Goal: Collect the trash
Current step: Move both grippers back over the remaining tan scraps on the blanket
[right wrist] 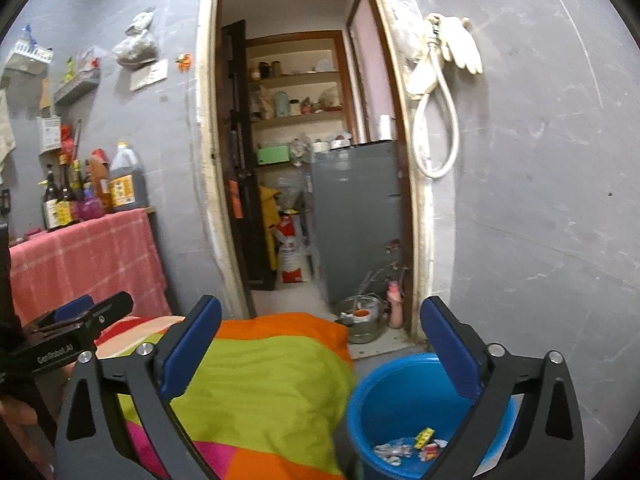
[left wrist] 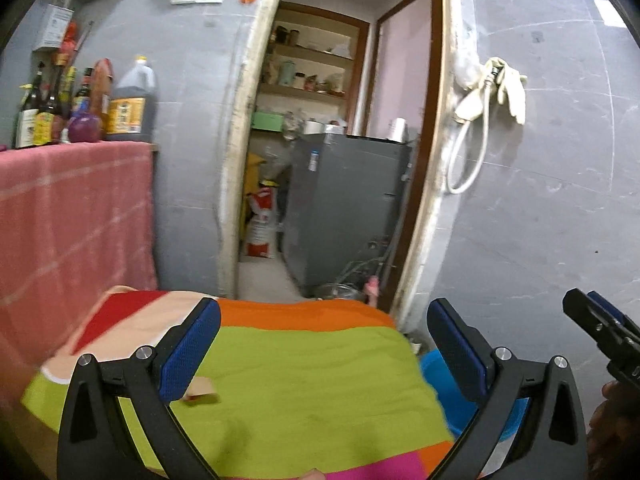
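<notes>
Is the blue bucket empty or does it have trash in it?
Not empty. The blue bucket stands upright on the floor with a few crumpled wrappers lying at its bottom, far from full.

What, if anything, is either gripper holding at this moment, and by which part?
Nothing is held: the left gripper and the right gripper both stand open and empty.

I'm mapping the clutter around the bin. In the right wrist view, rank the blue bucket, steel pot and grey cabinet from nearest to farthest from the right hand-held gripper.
1. Blue bucket, just below the right hand-held gripper, lower right.
2. Steel pot, on the doorway floor.
3. Grey cabinet, inside the back room.
</notes>
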{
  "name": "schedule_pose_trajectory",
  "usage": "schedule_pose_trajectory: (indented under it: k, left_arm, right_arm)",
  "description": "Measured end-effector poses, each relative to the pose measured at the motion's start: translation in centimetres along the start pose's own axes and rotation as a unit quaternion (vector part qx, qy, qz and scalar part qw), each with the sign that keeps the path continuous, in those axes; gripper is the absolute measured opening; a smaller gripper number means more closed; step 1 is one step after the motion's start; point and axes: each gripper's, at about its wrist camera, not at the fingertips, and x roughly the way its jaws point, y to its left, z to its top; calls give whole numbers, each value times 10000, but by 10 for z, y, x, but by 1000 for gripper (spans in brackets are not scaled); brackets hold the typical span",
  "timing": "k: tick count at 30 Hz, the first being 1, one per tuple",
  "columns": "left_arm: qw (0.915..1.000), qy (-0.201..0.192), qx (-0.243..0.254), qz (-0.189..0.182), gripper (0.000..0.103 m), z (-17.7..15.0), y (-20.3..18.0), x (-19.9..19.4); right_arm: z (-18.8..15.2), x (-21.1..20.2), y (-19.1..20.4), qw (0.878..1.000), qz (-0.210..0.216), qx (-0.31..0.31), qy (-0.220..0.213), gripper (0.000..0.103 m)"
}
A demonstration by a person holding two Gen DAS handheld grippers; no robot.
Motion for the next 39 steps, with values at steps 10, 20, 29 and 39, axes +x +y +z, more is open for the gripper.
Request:
schedule_pose_trajectory:
  k: [10, 20, 29, 39]
  left_arm:
    - [9983, -146, 39, 568, 101, -5, 48, -39]
    - [9948, -126, -120, 1004, 101, -12, 92, -60]
    - [9907, -129, -225, 1334, 101, -15, 121, -65]
    - [9849, 128, -362, 1689, 101, -31, 156, -50]
  right_arm:
    - [-3, 5, 60, 9989, 440, -178, 30, 103]
    - [-12, 17, 107, 9974, 563, -402, 217, 103]
    - [-16, 29, 136, 9953, 721, -567, 314, 103]
    - [-26, 56, 161, 9919, 954, -684, 482, 103]
